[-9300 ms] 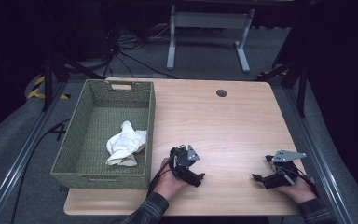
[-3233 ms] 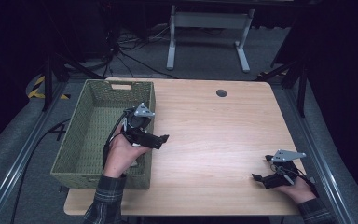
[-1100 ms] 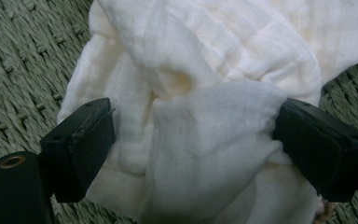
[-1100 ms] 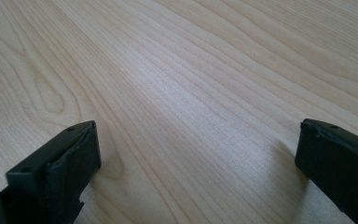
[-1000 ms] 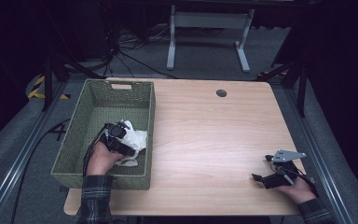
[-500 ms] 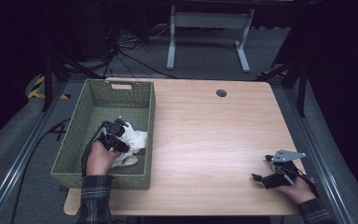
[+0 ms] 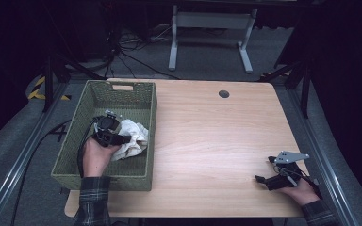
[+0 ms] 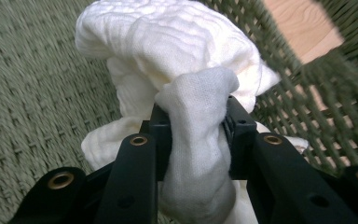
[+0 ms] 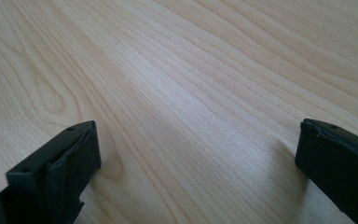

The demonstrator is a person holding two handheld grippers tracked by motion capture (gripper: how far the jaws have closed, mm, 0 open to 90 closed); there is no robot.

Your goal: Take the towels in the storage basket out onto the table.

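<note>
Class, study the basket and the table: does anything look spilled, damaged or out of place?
Nothing stands out. The white cloth is crumpled, pinched in the left tool inside the green basket. The table shows no spill.

A light wooden table (image 7: 207, 136) with a round cable hole (image 7: 224, 93) near its far edge stands on grey carpet (image 7: 9, 160). Beyond it, a white metal stand (image 7: 210, 33) and black cables (image 7: 122, 52) lie in a dark room. Yellow-black hazard tape (image 7: 40, 89) marks the floor at left.
</note>
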